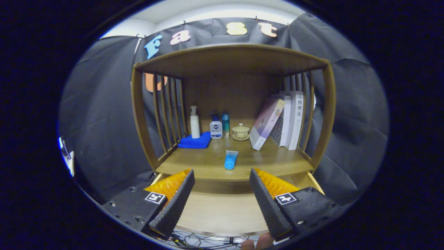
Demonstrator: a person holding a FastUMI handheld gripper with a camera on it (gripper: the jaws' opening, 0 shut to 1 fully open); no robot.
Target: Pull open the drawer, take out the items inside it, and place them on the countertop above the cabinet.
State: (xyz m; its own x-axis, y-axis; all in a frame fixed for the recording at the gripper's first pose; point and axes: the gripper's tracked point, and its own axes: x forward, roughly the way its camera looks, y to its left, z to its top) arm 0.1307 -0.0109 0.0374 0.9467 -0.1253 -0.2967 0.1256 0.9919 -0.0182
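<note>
Drawer (222,211) pulled open, its floor bare, beneath tongs (222,194) spread wide, holding nothing; on tabletop (277,161) beyond: blue tube (230,159) near front edge, cloth (196,141) under pump bottle (194,122), two bottles (220,126), lidded cup (240,132), books (282,121).

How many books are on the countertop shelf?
3 books at the shelf's right end, beyond the open gripper: leaning book, then a white book, then another white book. More may be hidden.

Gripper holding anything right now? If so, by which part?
Nothing is held. The gripper is open, its fingers spread wide with only the open drawer between them. The blue tube lies beyond them on the countertop.
</note>
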